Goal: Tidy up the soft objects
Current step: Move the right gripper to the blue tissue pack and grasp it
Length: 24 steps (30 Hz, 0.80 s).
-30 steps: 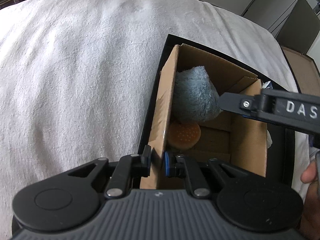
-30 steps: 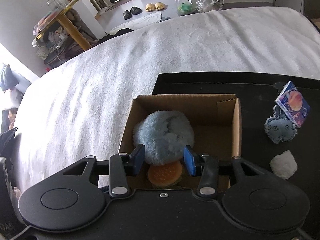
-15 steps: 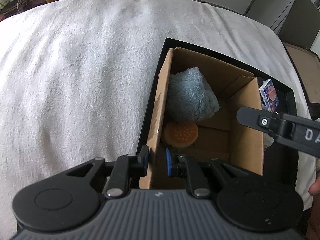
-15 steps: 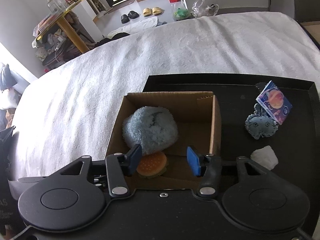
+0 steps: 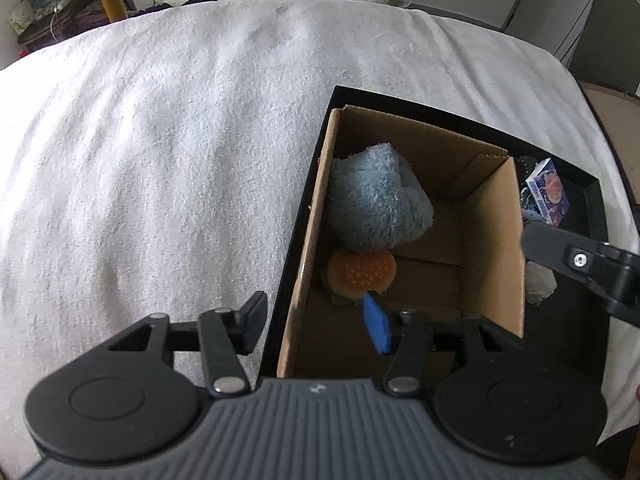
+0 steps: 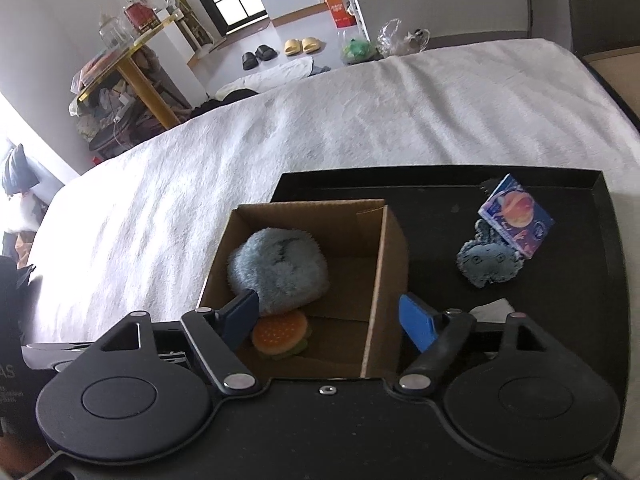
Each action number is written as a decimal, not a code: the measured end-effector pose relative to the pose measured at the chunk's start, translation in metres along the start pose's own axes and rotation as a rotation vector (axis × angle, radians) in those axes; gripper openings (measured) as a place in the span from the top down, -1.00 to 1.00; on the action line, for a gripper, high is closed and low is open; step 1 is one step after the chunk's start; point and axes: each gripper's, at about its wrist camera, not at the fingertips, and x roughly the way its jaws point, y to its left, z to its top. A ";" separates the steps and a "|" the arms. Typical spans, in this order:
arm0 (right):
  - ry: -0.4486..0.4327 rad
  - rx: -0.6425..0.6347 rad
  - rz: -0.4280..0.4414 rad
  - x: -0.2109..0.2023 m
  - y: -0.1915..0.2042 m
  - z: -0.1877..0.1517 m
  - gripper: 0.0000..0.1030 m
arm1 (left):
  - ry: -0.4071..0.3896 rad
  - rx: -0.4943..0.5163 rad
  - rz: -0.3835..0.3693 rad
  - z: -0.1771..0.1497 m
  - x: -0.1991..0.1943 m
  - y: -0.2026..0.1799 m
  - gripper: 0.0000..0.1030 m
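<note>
A cardboard box (image 5: 494,216) (image 6: 386,256) stands on a black tray (image 6: 560,320) on a white bed. Inside lie a fluffy blue plush (image 5: 376,196) (image 6: 280,270) and a small burger plush (image 5: 362,272) (image 6: 280,334). My left gripper (image 5: 316,326) is open, its fingers on either side of the box's left wall, not touching it. My right gripper (image 6: 330,322) is open and empty above the box's near edge. On the tray right of the box lie a blue-grey flat plush (image 6: 488,262), a colourful small packet (image 6: 516,216) (image 5: 546,196) and a white soft lump (image 5: 540,286) (image 6: 492,308).
The white blanket (image 5: 160,160) covers the bed to the left and beyond the tray. The right gripper's arm (image 5: 584,264) crosses the right side of the left wrist view. Slippers (image 6: 280,50), bags and a cluttered yellow table (image 6: 132,68) stand on the floor beyond the bed.
My left gripper has let go of the box's left wall and opened. My right gripper has pulled back from the blue plush, risen and opened wider. The blue plush stays in the box.
</note>
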 end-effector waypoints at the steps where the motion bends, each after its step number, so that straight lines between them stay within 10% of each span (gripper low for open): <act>1: -0.006 -0.003 0.002 -0.001 -0.002 0.000 -0.49 | 0.000 0.003 0.009 0.000 0.000 -0.002 -0.08; 24: -0.110 0.065 -0.104 0.011 -0.104 -0.002 -0.61 | 0.003 0.061 0.182 0.007 0.011 -0.032 -0.32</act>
